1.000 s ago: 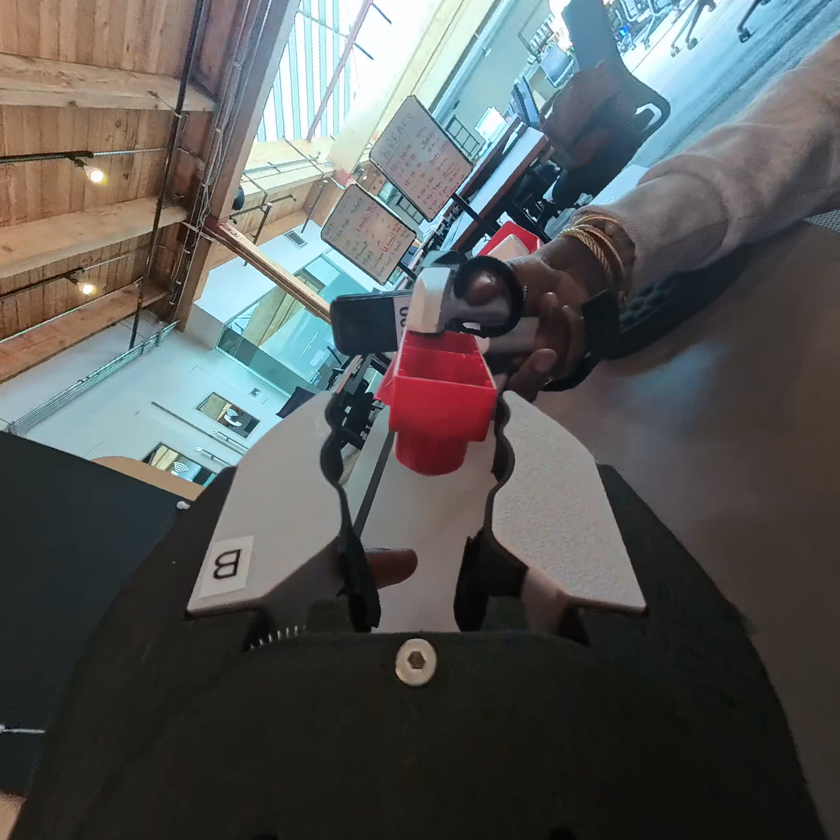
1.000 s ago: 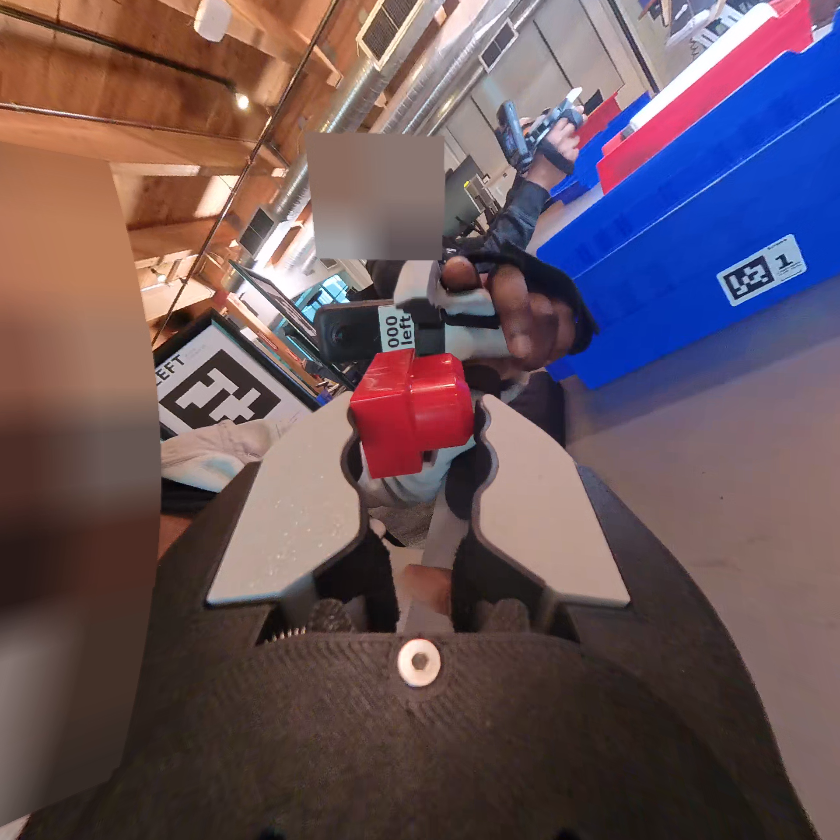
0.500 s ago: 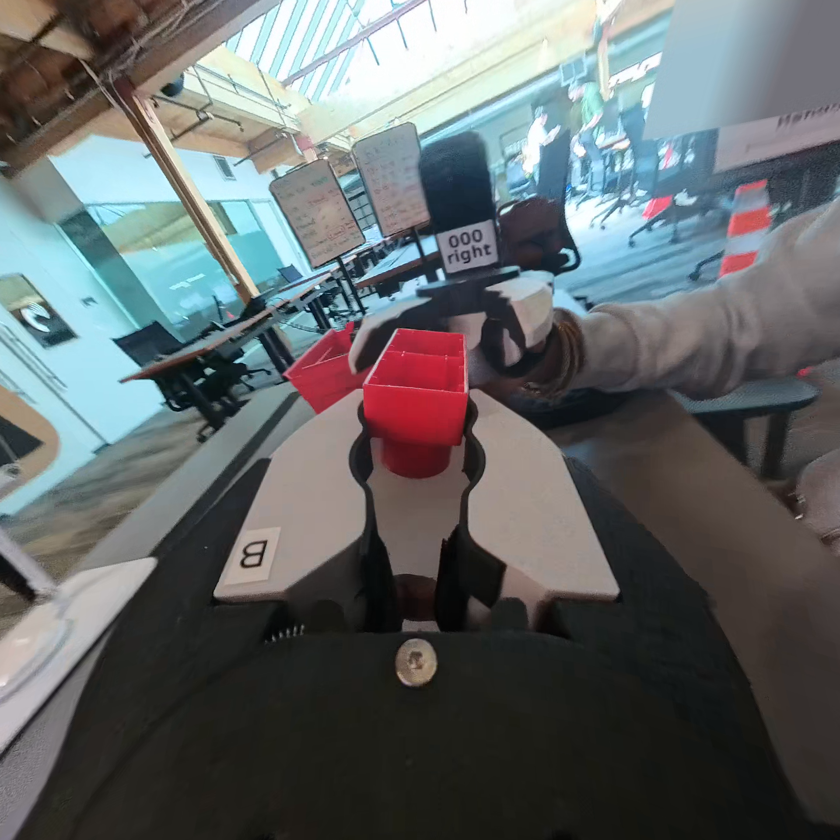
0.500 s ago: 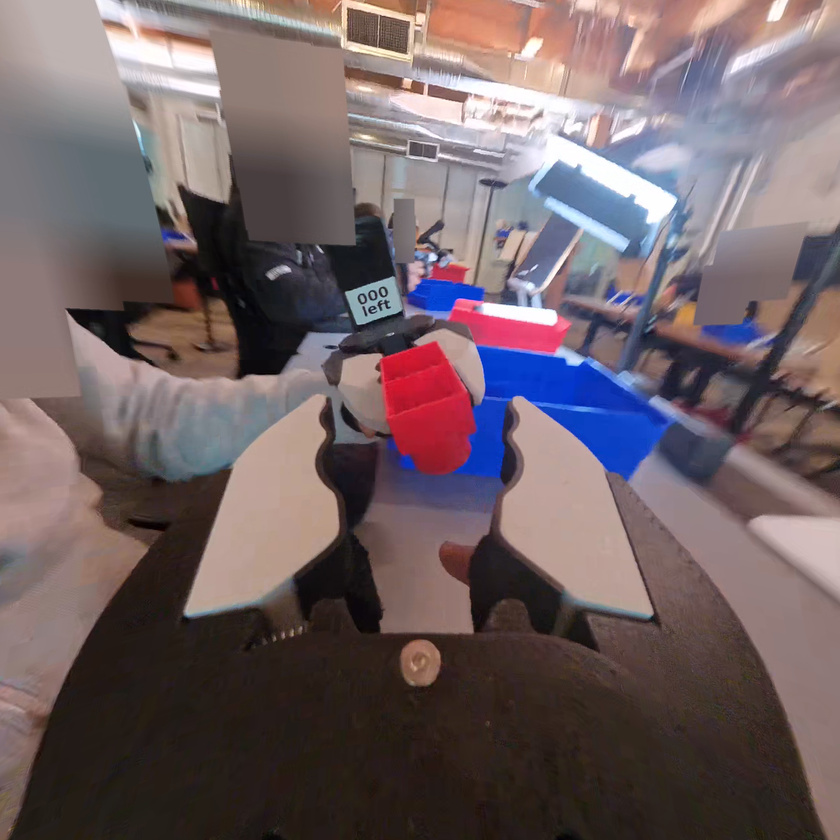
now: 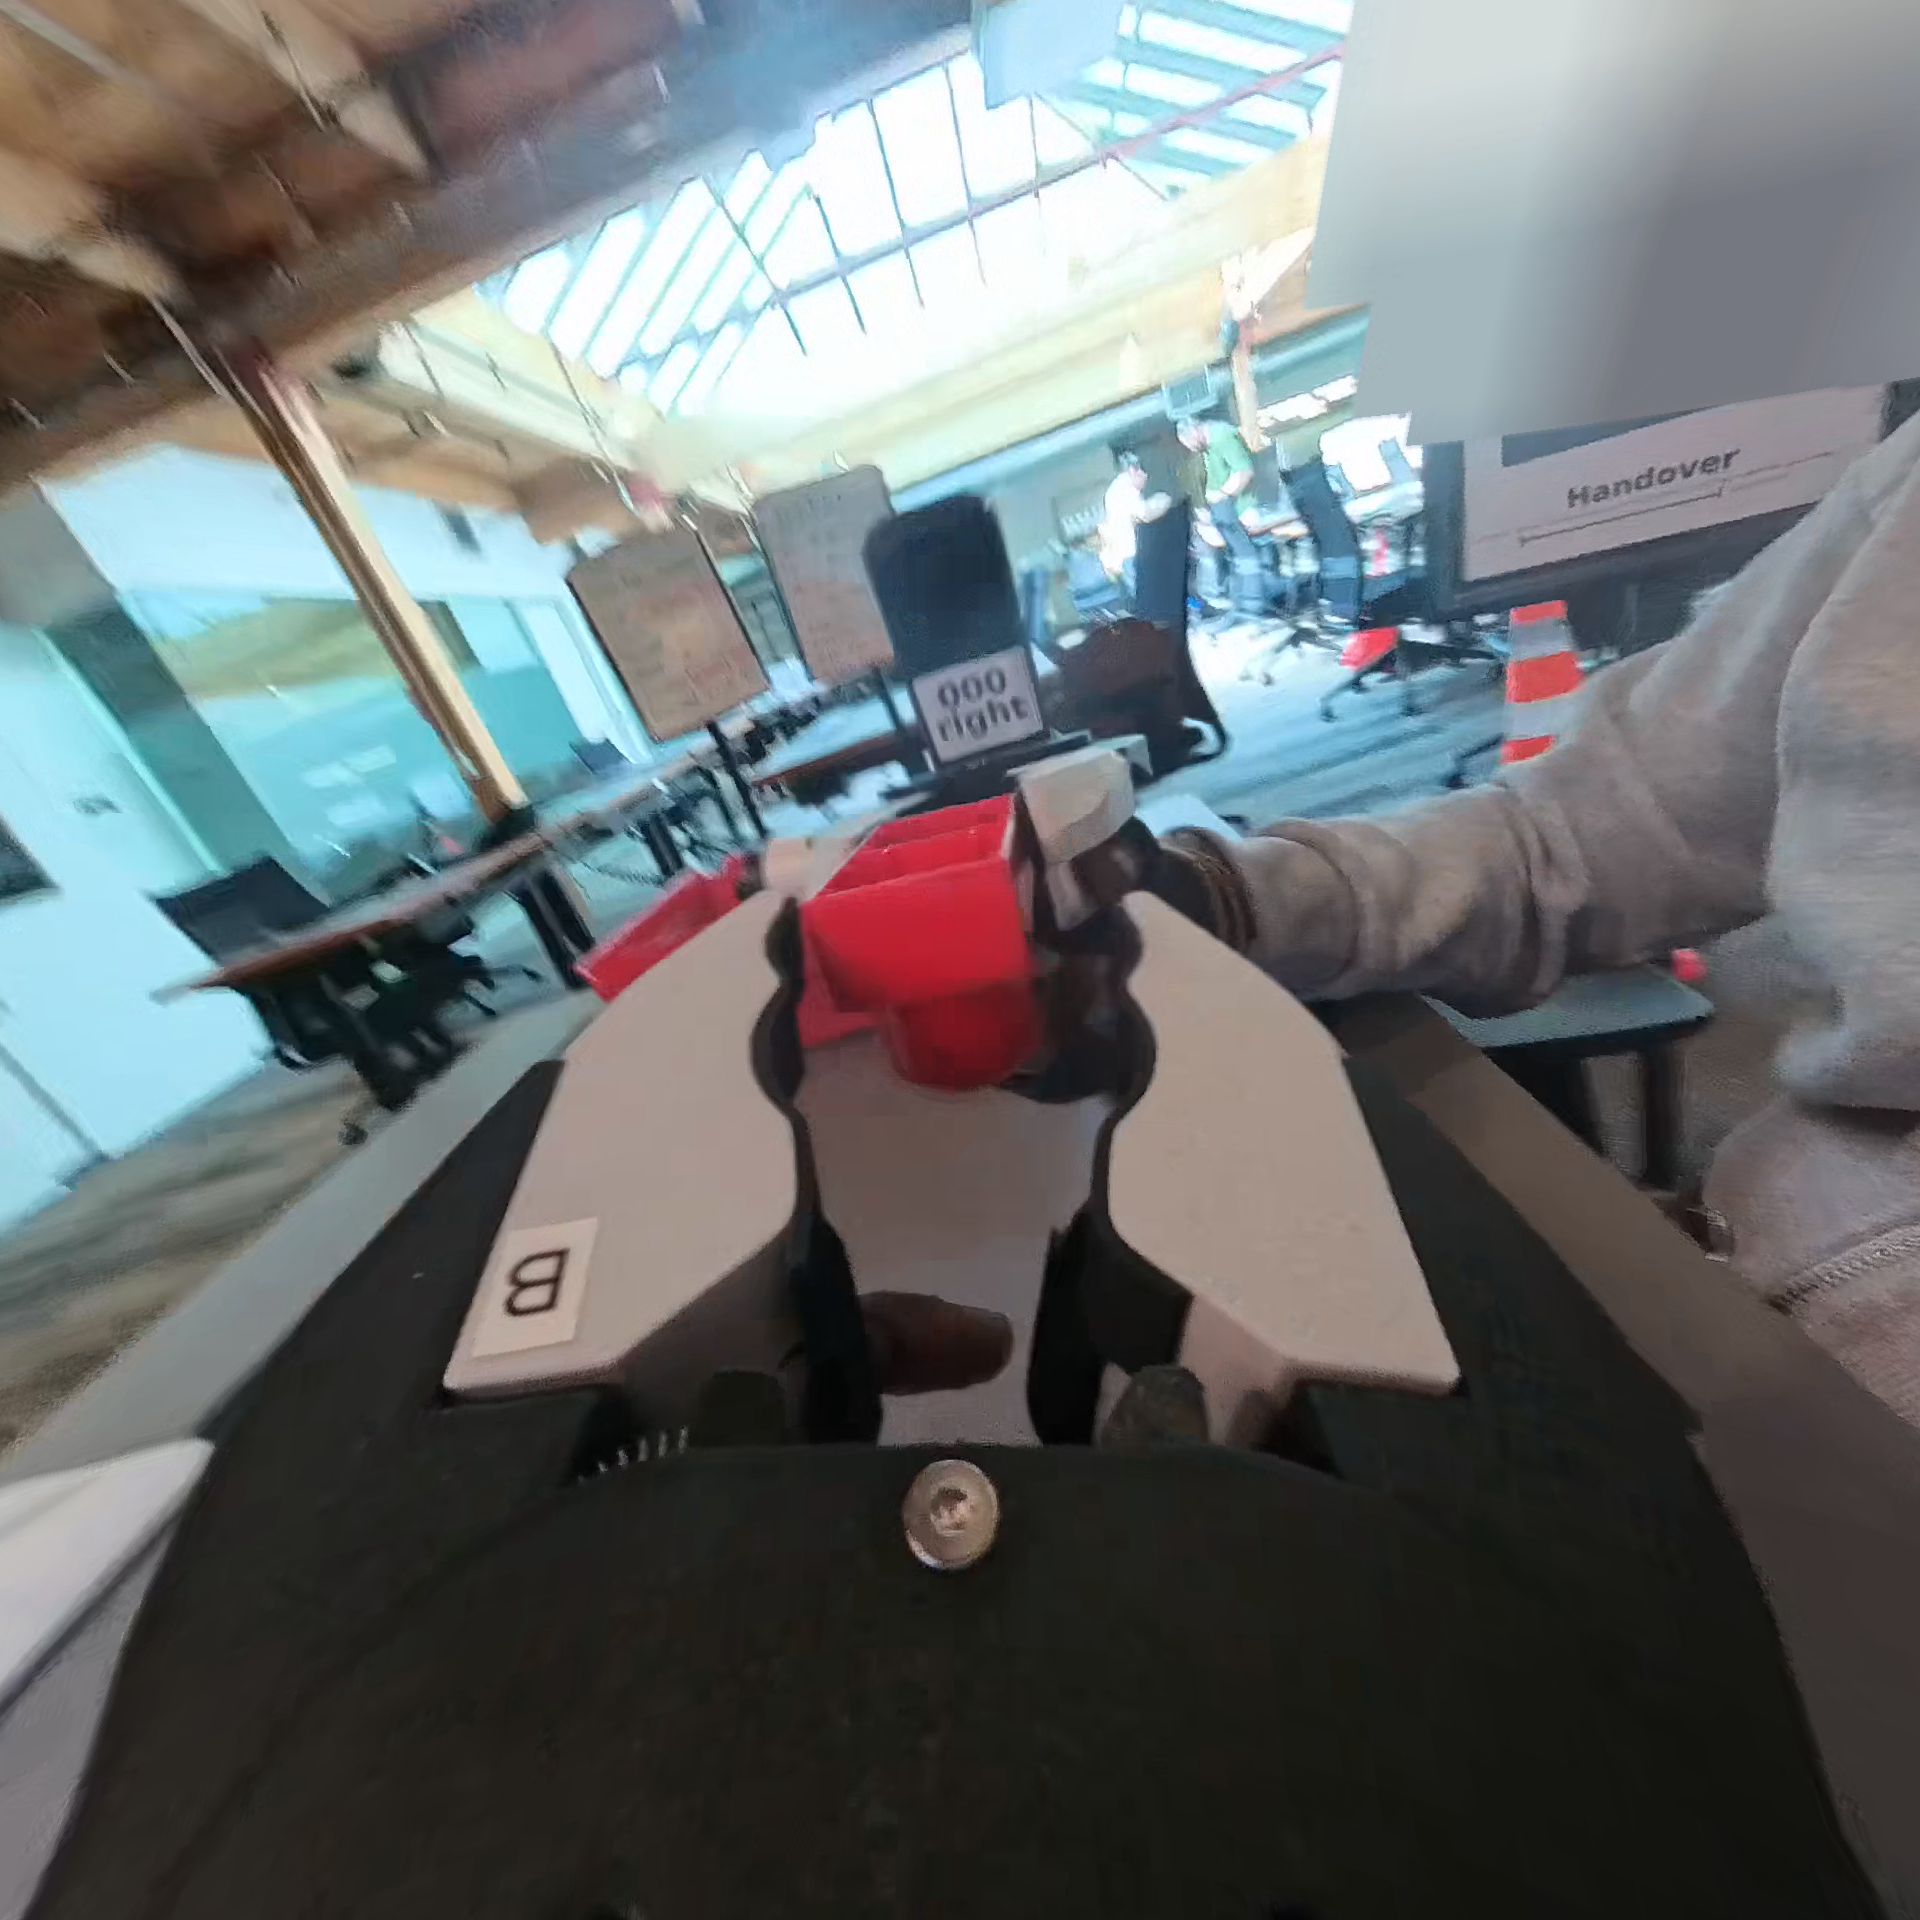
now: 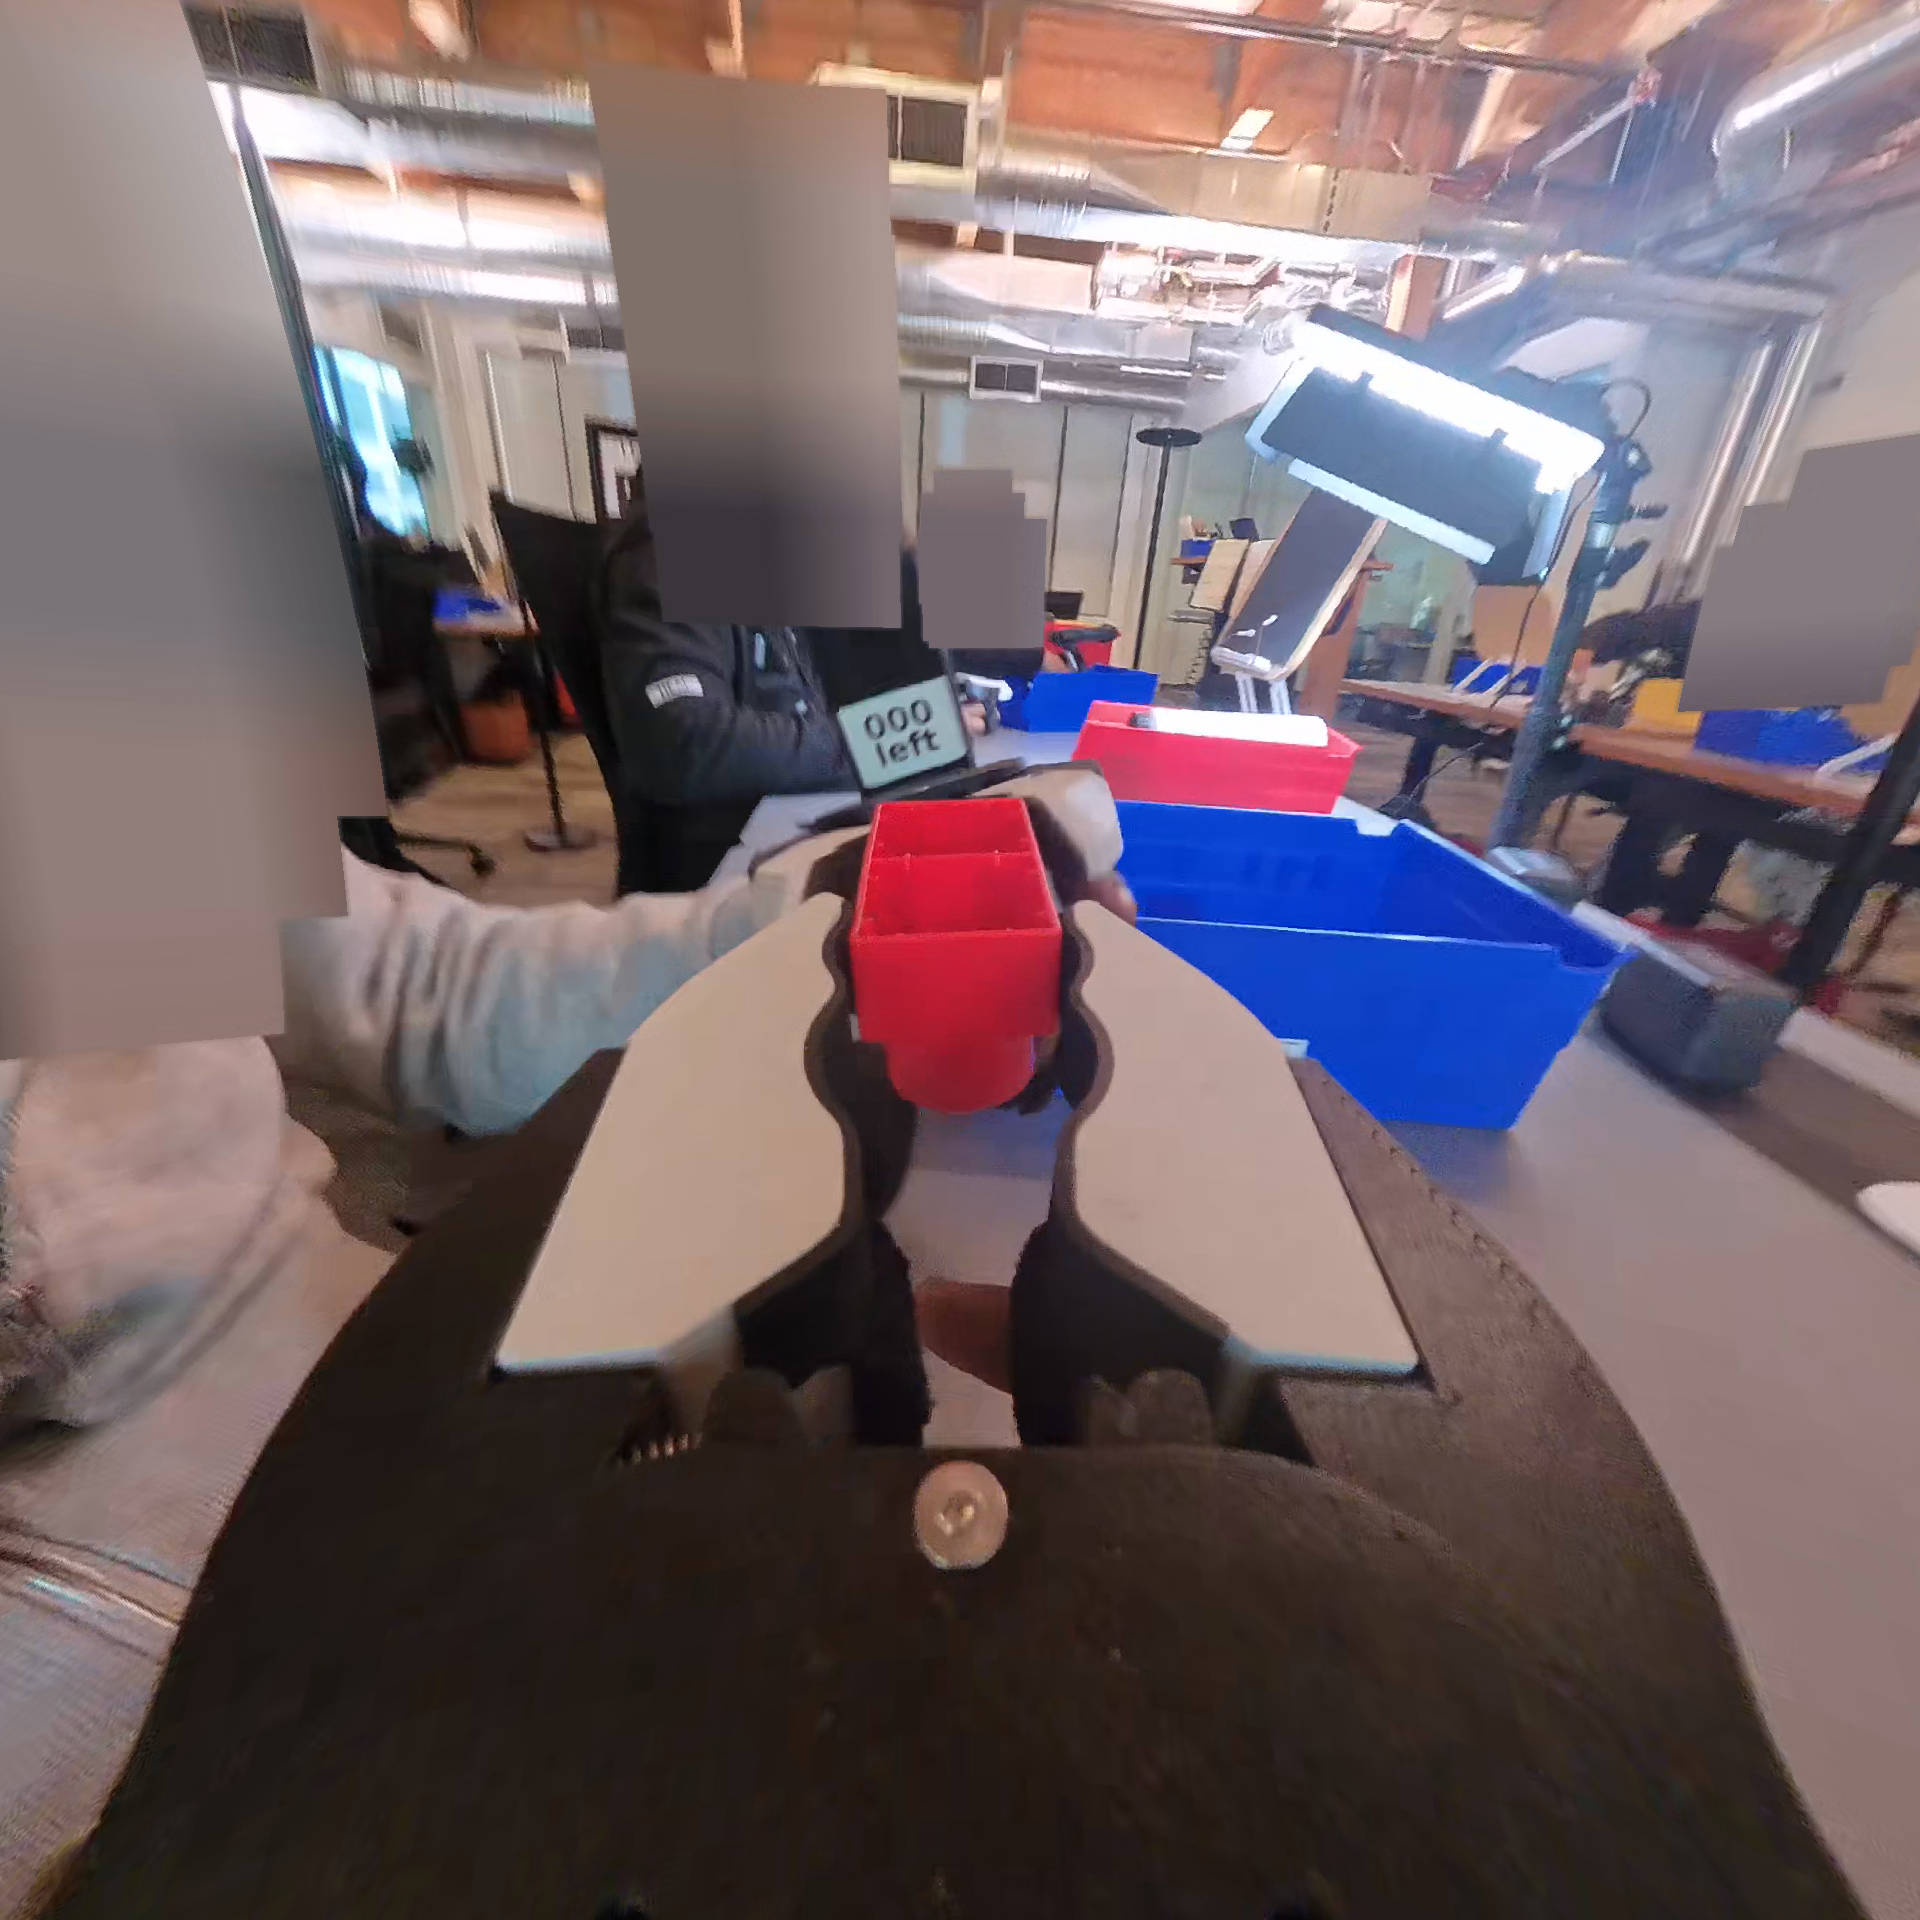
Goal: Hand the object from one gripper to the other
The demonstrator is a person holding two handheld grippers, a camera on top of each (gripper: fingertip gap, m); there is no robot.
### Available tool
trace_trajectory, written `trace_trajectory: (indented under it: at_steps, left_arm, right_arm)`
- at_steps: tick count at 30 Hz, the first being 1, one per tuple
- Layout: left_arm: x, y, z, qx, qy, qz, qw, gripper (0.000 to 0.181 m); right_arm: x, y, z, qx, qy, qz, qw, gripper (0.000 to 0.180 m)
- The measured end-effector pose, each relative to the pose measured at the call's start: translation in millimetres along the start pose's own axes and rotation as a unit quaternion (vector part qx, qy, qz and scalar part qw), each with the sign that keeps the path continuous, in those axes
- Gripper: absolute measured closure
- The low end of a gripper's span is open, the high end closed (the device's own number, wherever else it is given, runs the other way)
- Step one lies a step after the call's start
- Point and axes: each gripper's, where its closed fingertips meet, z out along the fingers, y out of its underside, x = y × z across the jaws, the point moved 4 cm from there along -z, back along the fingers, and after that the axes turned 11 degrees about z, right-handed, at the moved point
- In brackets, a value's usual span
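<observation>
Red object (image 6: 956, 956): a red plastic block with two square open pockets on top and a round stub underneath, held upright in the air at the centre of both views (image 5: 914, 956).
Right gripper (image 6: 954, 925): clenched on the block. Its two grey fingers press the block's left and right walls with no gap on either side. In the left wrist view its pale fingertips (image 5: 1075, 821) bracket the block's far end.
Left gripper (image 5: 954, 925): released. Its fingers stand wider than the block, which sits between the tips, close to the finger on the left of the frame, with a dark gap before the finger on the right.
Left gripper from the other side (image 6: 935, 831): seen just behind the block, with a pale fingertip (image 6: 1081, 821) showing past the block's right edge.
Sleeve (image 5: 1558, 831): light grey, entering from the right of the frame and leading to the right gripper.
Table (image 6: 1662, 1299): grey, below the grippers.
Blue bin (image 6: 1351, 966): on the table, right of centre.
Red bin (image 6: 1205, 769): behind the blue bin.
Traffic cone (image 5: 1543, 675): orange and white, far back at the right of the frame.
</observation>
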Motion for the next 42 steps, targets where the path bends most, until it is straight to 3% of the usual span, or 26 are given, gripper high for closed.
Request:
trace_trajectory:
  at_steps: [4,7,11,13,16,19,21,24,28,32,34,40,42]
  left_arm:
    - [-5,10,-1,-0.082,-0.054,0.177,0.979,0.099]
    - [-1,18,4,-0.131,-0.059,0.275,0.95,0.1]
    - [2,28,6,-0.172,-0.047,0.323,0.929,0.12]
    - [4,28,7,-0.173,-0.037,0.32,0.931,0.132]
    - [3,26,6,-0.173,-0.035,0.292,0.94,0.133]
    - [1,15,3,-0.124,-0.03,0.21,0.969,0.133]
    - [-1,10,-1,-0.098,-0.027,0.168,0.981,0.133]
    - [-3,5,-3,-0.067,-0.022,0.112,0.991,0.133]
    - [1,3,-2,-0.051,0.005,0.07,0.996,0.133]
    - [6,6,0,-0.06,0.025,0.061,0.996,0.133]
    - [10,10,2,-0.071,0.037,0.061,0.995,0.133]
    - [7,8,3,-0.054,0.014,0.059,0.997,0.132]
    - [2,4,2,-0.037,-0.016,0.087,0.995,0.118]
  right_arm:
    - [16,-4,-8,0.011,-0.022,0.178,0.984,0.143]
    - [26,8,-9,-0.012,-0.044,0.312,0.949,0.143]
    - [24,16,-6,-0.033,-0.067,0.352,0.933,0.143]
    - [22,19,-4,-0.049,-0.06,0.339,0.937,0.143]
    - [21,16,-4,-0.039,-0.057,0.299,0.952,0.142]
    - [15,7,-3,-0.016,-0.034,0.165,0.986,0.118]
    - [6,0,-4,-0.005,-0.014,0.055,0.998,0.112]
    - [-6,-3,-4,-0.005,0.01,-0.089,0.996,0.114]
    - [-13,3,1,-0.018,0.023,-0.181,0.983,0.115]
    - [-15,7,4,-0.024,0.025,-0.203,0.979,0.119]
    - [-15,9,4,-0.024,0.022,-0.201,0.979,0.134]
    - [-11,9,4,-0.036,0.015,-0.155,0.987,0.135]
    - [-7,4,2,-0.024,0.02,-0.113,0.993,0.136]
